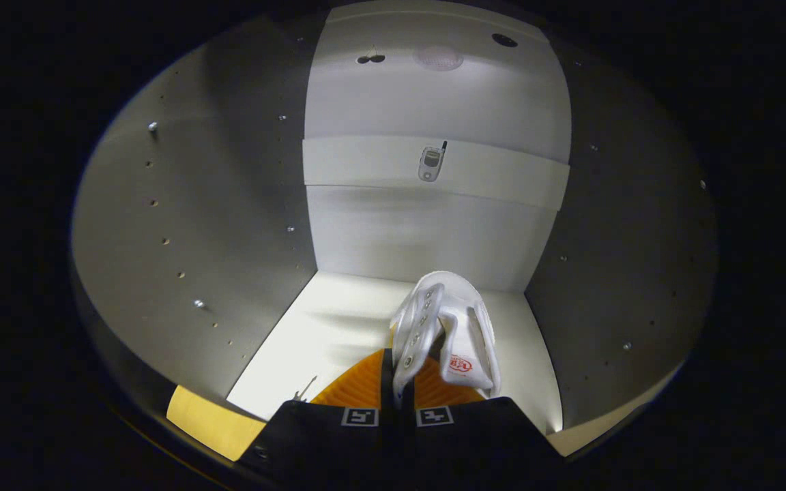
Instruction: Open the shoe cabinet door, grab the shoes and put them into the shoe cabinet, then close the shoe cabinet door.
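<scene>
Here the gripper [396, 392] has its orange fingers [355, 389] nearly together, pinching the white shoe [444, 327] by its eyelet edge. The shoe hangs at twelve o'clock just ahead of them, above the white floor [325, 341] of the shoe cabinet [181, 225]. This looks like the placing step; next, lower, let go, back out.
</scene>
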Tool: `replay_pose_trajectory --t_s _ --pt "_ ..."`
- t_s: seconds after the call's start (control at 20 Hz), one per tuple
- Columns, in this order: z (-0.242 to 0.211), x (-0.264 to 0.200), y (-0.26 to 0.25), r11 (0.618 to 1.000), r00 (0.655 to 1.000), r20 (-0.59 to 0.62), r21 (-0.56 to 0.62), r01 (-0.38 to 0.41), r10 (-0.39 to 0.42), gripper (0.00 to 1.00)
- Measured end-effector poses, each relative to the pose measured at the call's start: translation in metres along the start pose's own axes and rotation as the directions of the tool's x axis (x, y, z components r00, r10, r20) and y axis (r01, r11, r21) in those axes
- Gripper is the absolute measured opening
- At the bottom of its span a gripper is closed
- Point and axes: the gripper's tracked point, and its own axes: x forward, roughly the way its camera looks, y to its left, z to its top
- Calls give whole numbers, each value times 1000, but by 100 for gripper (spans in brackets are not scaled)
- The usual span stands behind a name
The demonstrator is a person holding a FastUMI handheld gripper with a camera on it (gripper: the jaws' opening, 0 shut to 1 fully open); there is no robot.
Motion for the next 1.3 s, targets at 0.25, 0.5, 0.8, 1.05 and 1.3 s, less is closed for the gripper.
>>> replay_pose_trajectory --t_s 0.25,0.5,0.8,1.05,1.3 --pt "-9 38 2 999 999 -47 -43 22 -24 5" --pt "-20 54 -1 997 995 -80 -53 51 -55 5" --pt "-27 51 2 998 994 -96 -43 42 -46 15" --pt "-36 27 17 1000 995 -99 -23 -10 8 51" --pt "-25 -11 20 999 1000 -17 -42 5 -6 89"
